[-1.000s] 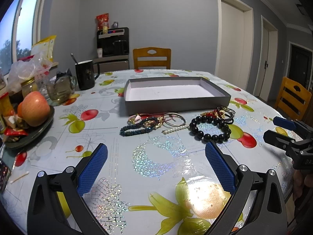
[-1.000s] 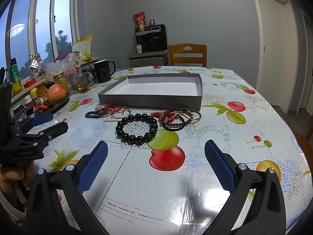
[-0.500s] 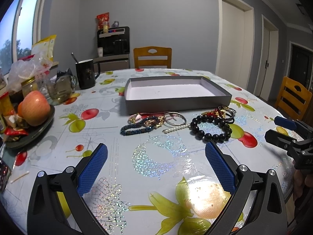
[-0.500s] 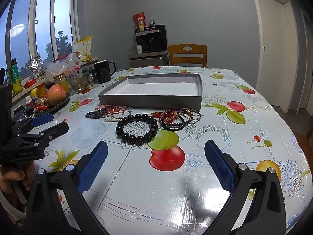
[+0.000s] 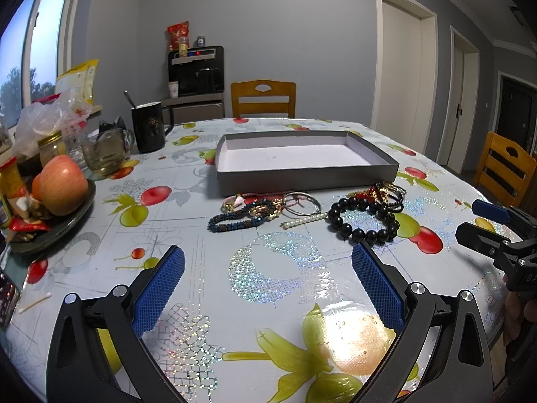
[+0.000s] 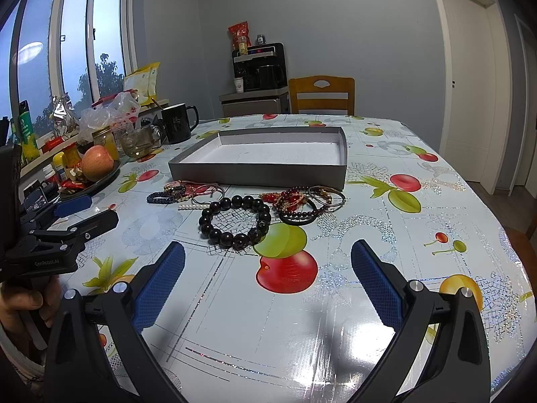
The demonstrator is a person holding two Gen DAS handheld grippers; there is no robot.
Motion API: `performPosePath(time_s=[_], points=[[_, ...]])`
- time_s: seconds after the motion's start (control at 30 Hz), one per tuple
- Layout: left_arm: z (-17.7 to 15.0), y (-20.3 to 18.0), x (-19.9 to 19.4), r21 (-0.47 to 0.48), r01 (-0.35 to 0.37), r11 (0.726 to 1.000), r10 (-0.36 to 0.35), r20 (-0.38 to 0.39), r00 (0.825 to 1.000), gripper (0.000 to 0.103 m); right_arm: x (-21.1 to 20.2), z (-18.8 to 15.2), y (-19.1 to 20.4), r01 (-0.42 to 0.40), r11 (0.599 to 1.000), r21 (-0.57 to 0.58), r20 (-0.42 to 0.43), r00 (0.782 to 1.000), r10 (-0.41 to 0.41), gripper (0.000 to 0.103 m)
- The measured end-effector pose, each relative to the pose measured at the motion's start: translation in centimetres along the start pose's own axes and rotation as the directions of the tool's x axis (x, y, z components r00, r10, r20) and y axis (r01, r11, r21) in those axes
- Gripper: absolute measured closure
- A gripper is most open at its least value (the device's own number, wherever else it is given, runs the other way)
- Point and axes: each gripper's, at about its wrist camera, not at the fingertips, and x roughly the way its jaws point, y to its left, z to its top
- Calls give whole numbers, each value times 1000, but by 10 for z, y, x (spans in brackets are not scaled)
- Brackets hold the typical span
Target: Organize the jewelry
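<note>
Jewelry lies heaped on the desk (image 5: 100, 262) just near of the empty grey tray (image 5: 303, 169). Both hand-held grippers, left (image 5: 268, 282) and right (image 6: 268, 282), hover spread, unloaded; next probably pinching the black bead bracelet (image 6: 235, 220).

Bracelets (image 5: 364, 216) heaped beside tray (image 5: 303, 174) — untouched

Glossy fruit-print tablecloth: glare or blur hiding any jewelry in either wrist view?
Left wrist view: bright glare patch on the glossy fruit-print tablecloth near the camera, short of the black bead bracelet, which is sharp. Right wrist view: sheen at the near edge; bracelet unobscured. Fisheye bends the door frames in both.
</note>
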Motion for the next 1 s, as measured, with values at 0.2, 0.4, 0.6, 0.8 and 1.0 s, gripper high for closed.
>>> performPosePath(time_s=[0.2, 0.4, 0.6, 0.8, 1.0], points=[[0, 0, 0, 1, 0, 1000, 0, 0, 1000, 4, 0, 0, 0, 0, 1000, 0, 0, 1000, 0, 5], [0, 0, 0, 1, 1, 1000, -1, -1, 1000, 4, 0, 0, 0, -1, 1000, 1, 0, 1000, 1, 5], [0, 0, 0, 1, 0, 1000, 0, -1, 1000, 4, 0, 0, 0, -1, 1000, 1, -1, 1000, 1, 5], [-1, 1, -1, 1, 3, 1000, -3, -5, 1000, 4, 1, -1, 0, -1, 1000, 0, -5, 1000, 1, 5], [-1, 5, 3, -6, 7, 1000, -7, -41, 999, 4, 5, -2, 1, -1, 1000, -4, -31, 1000, 1, 5]])
